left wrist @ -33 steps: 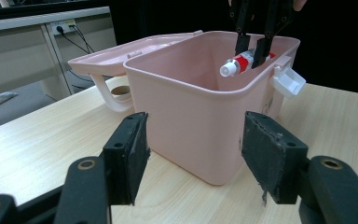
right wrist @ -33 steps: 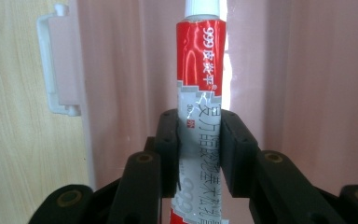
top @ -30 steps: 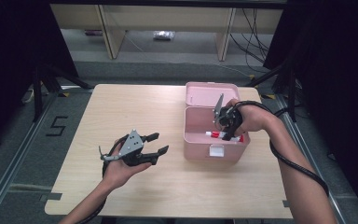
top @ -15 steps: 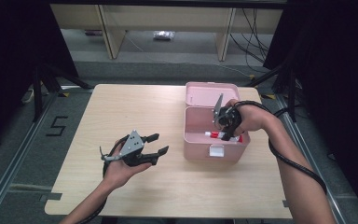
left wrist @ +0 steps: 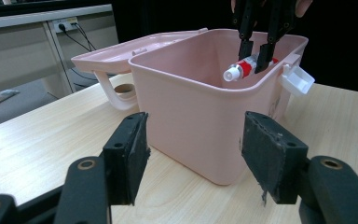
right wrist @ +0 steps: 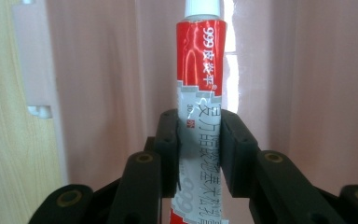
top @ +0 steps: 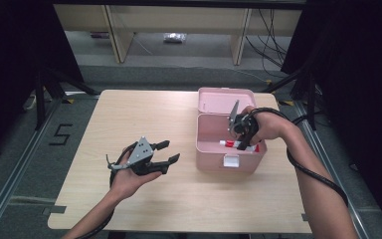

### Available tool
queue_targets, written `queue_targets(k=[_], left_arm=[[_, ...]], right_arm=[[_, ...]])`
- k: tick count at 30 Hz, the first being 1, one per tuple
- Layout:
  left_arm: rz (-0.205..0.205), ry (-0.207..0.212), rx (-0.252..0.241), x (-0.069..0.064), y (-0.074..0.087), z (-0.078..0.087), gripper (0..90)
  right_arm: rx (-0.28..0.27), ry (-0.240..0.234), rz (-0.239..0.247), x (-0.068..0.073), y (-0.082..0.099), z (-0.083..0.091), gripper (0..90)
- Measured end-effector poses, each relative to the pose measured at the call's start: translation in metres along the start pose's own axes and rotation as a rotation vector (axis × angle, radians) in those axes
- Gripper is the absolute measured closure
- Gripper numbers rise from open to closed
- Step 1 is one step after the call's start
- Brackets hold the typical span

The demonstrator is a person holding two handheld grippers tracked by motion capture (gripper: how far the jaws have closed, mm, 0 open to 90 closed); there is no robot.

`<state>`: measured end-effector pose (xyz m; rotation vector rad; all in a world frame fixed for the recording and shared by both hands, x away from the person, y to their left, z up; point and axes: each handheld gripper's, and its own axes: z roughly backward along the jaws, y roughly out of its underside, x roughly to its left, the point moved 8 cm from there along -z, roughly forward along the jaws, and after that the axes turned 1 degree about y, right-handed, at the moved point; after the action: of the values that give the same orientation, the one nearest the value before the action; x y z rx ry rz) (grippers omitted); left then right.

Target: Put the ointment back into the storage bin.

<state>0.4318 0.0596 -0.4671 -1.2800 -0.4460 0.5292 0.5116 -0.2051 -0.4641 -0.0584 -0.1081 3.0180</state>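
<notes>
Pink box [top: 214, 154] unchanged over the last second: right claw [top: 242, 137] grips tube [right wrist: 200, 93] inside, left claw [top: 166, 152] gapes empty above desk [top: 129, 109], transfer paused.

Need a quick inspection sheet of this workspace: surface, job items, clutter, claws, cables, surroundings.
Surface: light wooden table, bare apart from the box.
Job's things: pink box, lid hinged open toward the back, white latch at front; red-and-white tube with white cap, held over the box's inside.
Clutter: nothing seen.
Claws: right claw shut on the tube, pointing down into the box; left claw open, empty, beside the box.
Cables: black cable trails along the right forearm; loose cables on the floor behind.
Surroundings: floor marked "5", shelving legs, dark curtains.
</notes>
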Motion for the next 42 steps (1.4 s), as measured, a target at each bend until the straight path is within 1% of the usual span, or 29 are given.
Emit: queue_targets(k=[1,3,4,5,6,7,9,10,11,13,15,16,17,19,20,21,22,24,25,26,28,30,31,34,35,37,38,39,42], left_arm=[[0.004,0.007,-0.016,-0.001,-0.001,-0.001,40.0],[-0.001,0.003,-0.003,-0.001,-0.001,0.001,40.0],[0.0,0.002,-0.002,-0.001,0.0,0.001,40.0],[0.001,0.001,-0.002,-0.001,0.0,0.001,40.0],[-0.001,0.001,-0.002,0.0,0.0,0.001,40.0],[0.0,0.0,-0.001,0.0,0.001,0.001,40.0],[0.006,-0.002,0.001,0.0,0.001,0.001,40.0],[0.004,-0.001,0.003,0.0,0.001,0.0,40.0],[0.003,0.0,0.003,0.0,0.001,0.0,40.0],[-0.001,0.003,0.003,0.0,0.001,0.0,40.0],[0.0,0.003,0.004,0.0,0.001,0.0,40.0],[0.0,0.003,0.004,0.0,0.001,-0.001,40.0],[-0.001,0.003,0.005,0.0,0.001,0.0,40.0],[-0.002,0.002,0.005,0.0,0.001,0.0,40.0],[-0.004,0.002,0.005,0.0,0.001,0.0,40.0],[-0.004,0.002,0.006,0.0,0.001,0.0,40.0],[-0.005,0.002,0.006,0.0,0.001,0.0,40.0],[-0.005,0.003,0.007,0.0,0.001,0.0,40.0],[-0.005,0.003,0.008,0.0,0.001,0.0,40.0],[-0.005,0.003,0.009,0.0,0.001,0.0,40.0],[-0.005,0.003,0.01,0.0,0.001,0.0,40.0],[-0.006,0.004,0.011,-0.001,0.001,0.0,40.0],[-0.008,0.005,0.011,-0.001,0.001,0.0,40.0],[-0.012,0.007,0.014,-0.001,0.001,-0.001,39.9],[-0.011,0.008,0.014,-0.001,0.001,-0.001,40.0],[-0.01,0.011,0.013,-0.002,0.0,-0.001,39.9],[-0.013,0.012,0.013,-0.002,0.0,-0.001,39.9],[-0.01,0.011,0.009,-0.002,-0.001,-0.001,39.9],[-0.012,0.011,0.007,-0.001,-0.003,-0.001,40.0]], right_arm=[[-0.023,-0.007,0.012,0.001,-0.003,-0.002,72.1],[-0.02,-0.019,0.002,0.002,-0.004,-0.004,72.1],[-0.02,-0.016,0.012,0.001,-0.004,-0.005,72.1],[-0.015,-0.009,0.036,-0.001,-0.004,-0.006,72.1],[-0.006,-0.006,0.026,-0.001,-0.003,-0.007,72.1],[0.0,-0.009,0.032,-0.002,-0.004,-0.008,72.1],[0.008,-0.008,0.018,-0.001,-0.003,-0.009,72.1],[0.013,-0.027,-0.036,0.004,-0.004,-0.008,72.1],[-0.003,-0.036,-0.007,0.003,-0.006,-0.009,72.1],[-0.014,-0.029,0.014,0.001,-0.007,-0.01,72.1],[-0.011,-0.035,0.008,0.002,-0.007,-0.012,72.1],[-0.01,-0.023,0.007,0.001,-0.007,-0.013,72.1],[-0.012,-0.033,0.013,0.001,-0.007,-0.014,72.1],[-0.009,-0.039,-0.001,0.001,-0.007,-0.015,72.0],[0.001,-0.029,0.019,-0.001,-0.006,-0.015,72.1],[0.018,-0.025,-0.004,0.0,-0.004,-0.015,72.1],[0.008,-0.019,0.027,-0.003,-0.005,-0.016,72.1],[0.011,-0.025,0.006,-0.002,-0.004,-0.017,72.0],[0.012,-0.037,-0.032,0.002,-0.004,-0.017,72.0],[0.002,-0.021,0.023,-0.003,-0.005,-0.018,72.0],[-0.008,-0.026,0.046,-0.005,-0.005,-0.02,72.0],[-0.006,-0.021,0.055,-0.006,-0.005,-0.02,72.0],[0.004,-0.023,0.019,-0.003,-0.006,-0.019,72.0],[0.005,-0.025,0.015,-0.003,-0.006,-0.019,71.9],[0.017,-0.025,-0.002,-0.002,-0.005,-0.018,71.9],[-0.003,-0.026,0.013,-0.003,-0.006,-0.019,71.3],[0.006,-0.022,-0.002,-0.004,-0.004,-0.019,70.6],[-0.002,-0.023,-0.009,-0.005,-0.005,-0.019,69.5],[-0.017,-0.005,-0.013,-0.009,-0.004,-0.014,67.6]])
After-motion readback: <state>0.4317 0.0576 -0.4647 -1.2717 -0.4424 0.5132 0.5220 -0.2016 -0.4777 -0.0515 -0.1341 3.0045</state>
